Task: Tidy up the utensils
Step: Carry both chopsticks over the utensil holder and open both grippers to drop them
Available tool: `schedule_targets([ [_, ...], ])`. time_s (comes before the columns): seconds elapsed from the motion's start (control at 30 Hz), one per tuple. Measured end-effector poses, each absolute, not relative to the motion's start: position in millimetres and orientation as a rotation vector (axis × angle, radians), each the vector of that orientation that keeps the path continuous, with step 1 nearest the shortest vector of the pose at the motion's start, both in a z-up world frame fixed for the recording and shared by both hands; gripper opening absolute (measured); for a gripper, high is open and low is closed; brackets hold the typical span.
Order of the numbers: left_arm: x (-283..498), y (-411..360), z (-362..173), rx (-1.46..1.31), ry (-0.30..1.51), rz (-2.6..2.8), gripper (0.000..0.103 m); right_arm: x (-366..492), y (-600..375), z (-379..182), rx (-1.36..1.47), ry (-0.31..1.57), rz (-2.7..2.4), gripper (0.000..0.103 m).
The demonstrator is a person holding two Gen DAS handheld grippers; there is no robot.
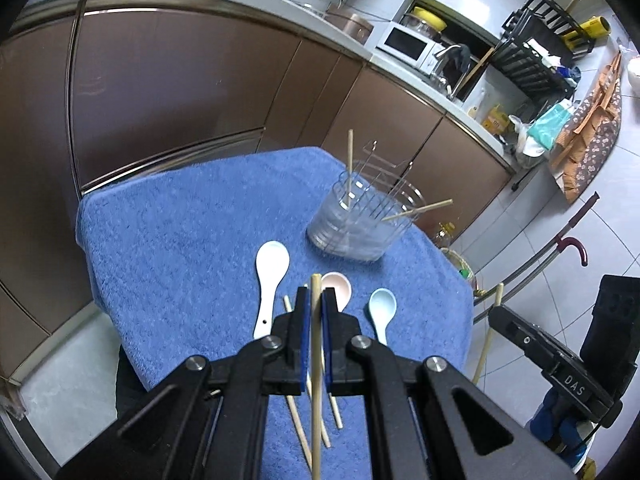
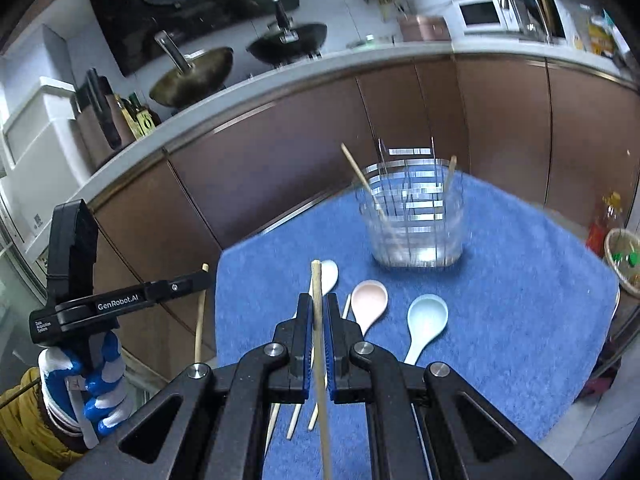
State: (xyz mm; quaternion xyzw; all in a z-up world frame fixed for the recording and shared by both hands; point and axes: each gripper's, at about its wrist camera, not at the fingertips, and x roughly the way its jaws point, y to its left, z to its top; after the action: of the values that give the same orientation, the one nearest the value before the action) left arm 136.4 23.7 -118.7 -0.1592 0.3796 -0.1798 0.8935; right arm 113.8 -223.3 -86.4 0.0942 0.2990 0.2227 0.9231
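Observation:
My left gripper (image 1: 316, 296) is shut on a wooden chopstick (image 1: 316, 392) held above the blue towel (image 1: 168, 240). My right gripper (image 2: 319, 304) is shut on another chopstick (image 2: 320, 380). A clear utensil holder (image 1: 352, 220) stands at the far side with two chopsticks in it; it also shows in the right wrist view (image 2: 416, 224). A white spoon (image 1: 270, 276), a pink spoon (image 1: 339, 286) and a light blue spoon (image 1: 382, 308) lie on the towel. Loose chopsticks (image 1: 298, 424) lie under the left gripper. The right gripper shows at the right of the left wrist view (image 1: 496, 312), the left gripper at the left of the right wrist view (image 2: 200, 280).
Brown kitchen cabinets (image 1: 180, 88) stand behind the table, with woks (image 2: 192, 76) on the counter. A microwave (image 1: 408, 44) and a dish rack (image 1: 536, 48) sit further off. A basket (image 2: 624, 264) stands on the floor at the right.

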Motion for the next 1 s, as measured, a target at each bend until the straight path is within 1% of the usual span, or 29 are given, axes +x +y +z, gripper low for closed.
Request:
schedule_targets([
  [0.2,147,7,-101,-0.309,0.748,-0.383,0.005,121,-235,-68,0.195,0.506,0.464,0.006],
  [0.37,171,-13,-81,-0.310,0.704,-0.412,0.005,136,-254,-47,0.204,0.420,0.447,0.006],
  [0.5,196,-24,-57,-0.338,0.638,-0.438,0.005,156,-265,-24,0.217,0.336,0.438,0.006],
  [0.7,242,-43,-12,-0.334,0.477,-0.419,0.005,195,-266,11,0.214,0.181,0.425,0.006],
  [0.83,276,-55,2,-0.342,0.412,-0.393,0.005,226,-270,21,0.217,0.102,0.396,0.006],
  [1.0,310,-75,2,-0.323,0.343,-0.342,0.005,260,-270,18,0.193,0.044,0.343,0.006],
])
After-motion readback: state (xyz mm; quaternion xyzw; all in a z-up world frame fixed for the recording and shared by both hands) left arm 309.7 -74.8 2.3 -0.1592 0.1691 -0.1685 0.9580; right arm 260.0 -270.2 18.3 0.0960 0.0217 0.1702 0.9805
